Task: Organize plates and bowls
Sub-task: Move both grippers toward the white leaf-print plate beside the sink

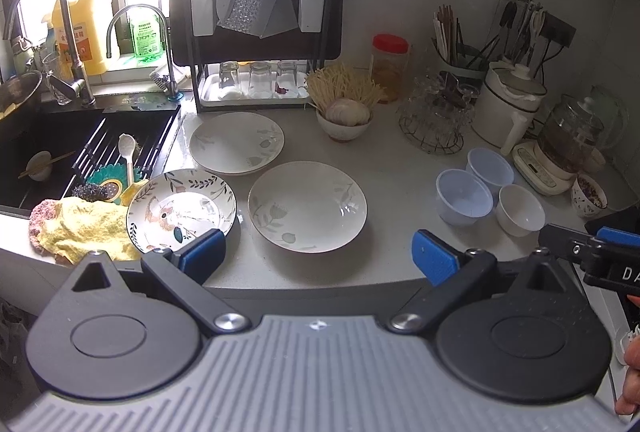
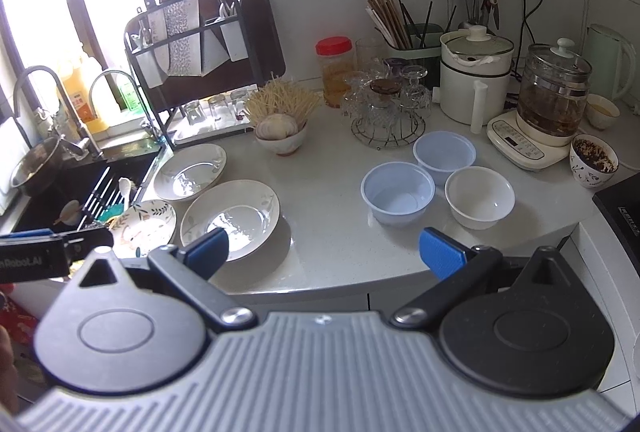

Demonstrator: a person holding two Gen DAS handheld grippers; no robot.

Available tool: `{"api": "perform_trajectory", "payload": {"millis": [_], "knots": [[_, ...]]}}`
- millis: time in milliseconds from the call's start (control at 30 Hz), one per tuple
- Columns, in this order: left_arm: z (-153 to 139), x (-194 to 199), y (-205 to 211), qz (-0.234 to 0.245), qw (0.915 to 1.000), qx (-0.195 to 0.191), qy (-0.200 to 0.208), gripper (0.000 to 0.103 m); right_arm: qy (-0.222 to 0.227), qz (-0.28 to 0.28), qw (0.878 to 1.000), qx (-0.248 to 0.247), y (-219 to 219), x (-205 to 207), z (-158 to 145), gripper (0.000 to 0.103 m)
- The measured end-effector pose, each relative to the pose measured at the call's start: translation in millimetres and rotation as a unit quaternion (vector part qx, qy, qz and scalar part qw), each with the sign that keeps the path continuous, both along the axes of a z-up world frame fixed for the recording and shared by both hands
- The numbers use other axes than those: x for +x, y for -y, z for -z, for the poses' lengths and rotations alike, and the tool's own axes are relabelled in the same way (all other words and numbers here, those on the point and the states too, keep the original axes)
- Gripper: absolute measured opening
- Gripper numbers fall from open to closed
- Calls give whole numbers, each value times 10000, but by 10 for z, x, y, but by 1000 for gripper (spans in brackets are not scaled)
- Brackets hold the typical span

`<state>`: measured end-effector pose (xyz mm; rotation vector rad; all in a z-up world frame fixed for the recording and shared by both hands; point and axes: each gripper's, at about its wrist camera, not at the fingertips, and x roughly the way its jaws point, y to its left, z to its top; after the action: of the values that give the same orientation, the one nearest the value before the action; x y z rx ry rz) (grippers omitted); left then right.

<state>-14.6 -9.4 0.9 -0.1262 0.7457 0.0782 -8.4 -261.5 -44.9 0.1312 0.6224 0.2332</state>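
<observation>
Three plates lie on the grey counter: a patterned plate (image 1: 182,209) (image 2: 144,228) by the sink, a white leaf plate (image 1: 307,205) (image 2: 230,218) beside it, and another leaf plate (image 1: 237,143) (image 2: 190,171) behind. To the right stand two pale blue bowls (image 1: 464,195) (image 1: 490,165) (image 2: 398,191) (image 2: 444,151) and a white bowl (image 1: 520,209) (image 2: 479,196). My left gripper (image 1: 318,256) hovers open at the counter's front edge, before the near leaf plate. My right gripper (image 2: 324,252) is open too, short of the bowls. Neither holds anything.
A black sink (image 1: 48,151) with a rack and spoon lies left, a yellow cloth (image 1: 80,228) at its corner. A black dish rack (image 1: 256,31) with glasses stands behind. A bowl of garlic (image 1: 346,119), a glass-cup stand (image 1: 436,111), kettles (image 2: 554,91) and a patterned cup (image 2: 594,159) crowd the back and right.
</observation>
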Motion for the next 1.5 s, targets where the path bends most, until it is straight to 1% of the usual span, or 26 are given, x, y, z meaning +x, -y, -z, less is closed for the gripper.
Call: {"api": "perform_trajectory", "payload": {"millis": [133, 267, 333, 500, 633, 867, 1033, 1200, 1500], "knots": [[7, 22, 17, 22, 10000, 31, -39, 101, 0, -51, 10000, 27, -6, -5, 1, 103], [15, 0, 53, 43, 9999, 105, 12, 101, 90, -61, 9999, -34, -23, -2, -20, 103], [4, -1, 62, 46, 9999, 77, 57, 101, 166, -34, 9998, -64, -19, 8, -52, 103], [-22, 15, 88, 66, 9998, 141, 101, 101, 119, -63, 9999, -80, -3, 36, -38, 103], [-5, 37, 115, 115, 9998, 127, 56, 101, 144, -52, 9999, 36, 48, 50, -35, 103], [31, 78, 96, 155, 9998, 87, 7, 101, 161, 10, 9998, -71, 39, 30, 8, 103], [67, 111, 148, 325, 9993, 153, -32, 101, 42, 6, 9999, -91, 58, 49, 39, 103], [83, 151, 130, 382, 9992, 116, -44, 101, -115, 17, 9999, 78, 75, 59, 80, 103], [127, 168, 127, 507, 9986, 102, -114, 101, -109, 22, 9999, 99, 33, 21, 102, 103]]}}
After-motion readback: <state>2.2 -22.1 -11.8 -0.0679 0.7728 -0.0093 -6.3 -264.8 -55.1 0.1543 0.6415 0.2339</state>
